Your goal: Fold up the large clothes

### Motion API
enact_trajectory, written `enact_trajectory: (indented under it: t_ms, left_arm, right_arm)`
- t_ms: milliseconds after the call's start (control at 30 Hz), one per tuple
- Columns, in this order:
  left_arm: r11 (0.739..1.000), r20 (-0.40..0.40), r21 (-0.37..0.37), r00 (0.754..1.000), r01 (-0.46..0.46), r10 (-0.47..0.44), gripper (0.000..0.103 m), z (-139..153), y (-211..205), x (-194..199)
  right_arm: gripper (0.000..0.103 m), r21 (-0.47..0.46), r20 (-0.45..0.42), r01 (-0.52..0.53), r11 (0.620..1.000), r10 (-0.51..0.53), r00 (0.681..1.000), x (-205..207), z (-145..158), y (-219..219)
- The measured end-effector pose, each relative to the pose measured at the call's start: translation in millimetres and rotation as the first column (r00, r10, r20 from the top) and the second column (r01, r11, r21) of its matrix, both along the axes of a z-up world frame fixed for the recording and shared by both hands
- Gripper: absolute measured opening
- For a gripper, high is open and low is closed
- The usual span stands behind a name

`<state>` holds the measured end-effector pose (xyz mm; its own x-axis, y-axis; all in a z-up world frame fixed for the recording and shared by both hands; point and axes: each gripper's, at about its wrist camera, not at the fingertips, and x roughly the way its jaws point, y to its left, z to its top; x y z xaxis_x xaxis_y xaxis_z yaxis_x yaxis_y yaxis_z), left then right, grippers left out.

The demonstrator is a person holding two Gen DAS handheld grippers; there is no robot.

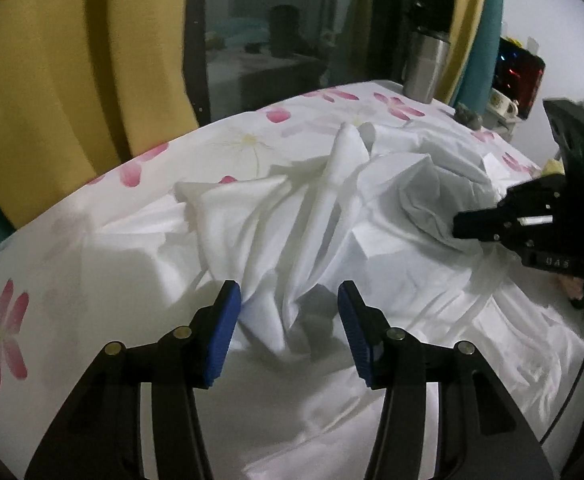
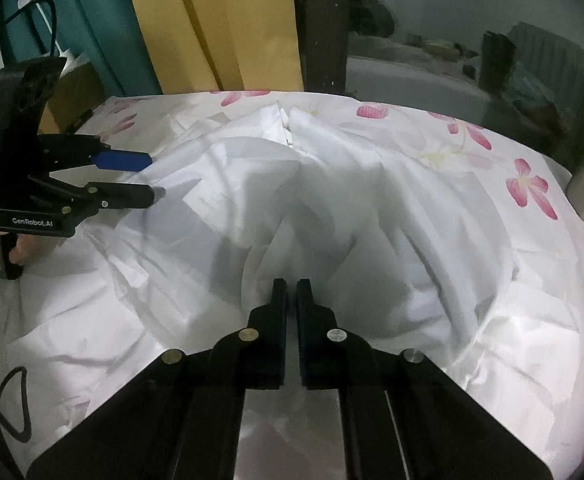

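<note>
A crumpled white garment (image 1: pixel 324 200) lies spread over a flower-print sheet (image 1: pixel 8 320). My left gripper (image 1: pixel 289 296) stands open just above it. A raised fold of the cloth runs between its blue pads (image 1: pixel 222 340), and neither pad presses on it. The right wrist view has that left gripper (image 2: pixel 157 176) at the garment's (image 2: pixel 332 200) left edge, with a hand under it. My right gripper (image 2: pixel 291 286) is shut, and creases in the cloth run in toward its tips. Seen from the left wrist, this right gripper (image 1: pixel 458 226) pinches a bunched part of the garment at the right.
A steel tumbler (image 1: pixel 426 64) stands at the far edge of the sheet, beside a yellow curtain (image 1: pixel 72 60) and a dark window. A mug (image 1: pixel 504 102) and a lit device sit at the far right. A black cable loop (image 2: pixel 12 404) lies on the cloth near left.
</note>
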<state>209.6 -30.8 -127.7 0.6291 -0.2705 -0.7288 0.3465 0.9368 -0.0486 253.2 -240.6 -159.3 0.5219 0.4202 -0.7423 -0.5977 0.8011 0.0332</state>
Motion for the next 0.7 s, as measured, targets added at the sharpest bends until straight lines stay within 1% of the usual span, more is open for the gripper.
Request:
enact_trajectory:
  t_ms: [133,233,400,533,700]
  left_arm:
    - [0.999,-0.006,-0.033,1.0,-0.023,0.022,0.054,2,7,-8]
    - [0.996,-0.02,-0.087,0.999,-0.032,0.031,0.054,4,12,-16]
    - [0.991,0.003,-0.119,0.998,-0.064,0.065,0.054,15,18,-34]
    - [0.989,0.029,-0.131,0.997,-0.074,0.078,0.054,24,18,-49]
    - [0.988,0.074,-0.124,0.992,-0.097,0.106,0.054,36,19,-72]
  right_arm:
    - [0.005,-0.041,0.028,0.028,0.999,-0.027,0.999,-9,2,1]
    - [0.005,-0.073,0.047,0.041,0.996,-0.037,0.998,-17,6,1]
    - [0.005,-0.106,0.076,0.064,0.992,-0.056,0.996,-31,14,-1]
    - [0.005,-0.111,0.088,0.083,0.99,-0.073,0.993,-42,21,-5]
    - [0.006,-0.111,0.111,0.11,0.988,-0.097,0.989,-59,29,-12]
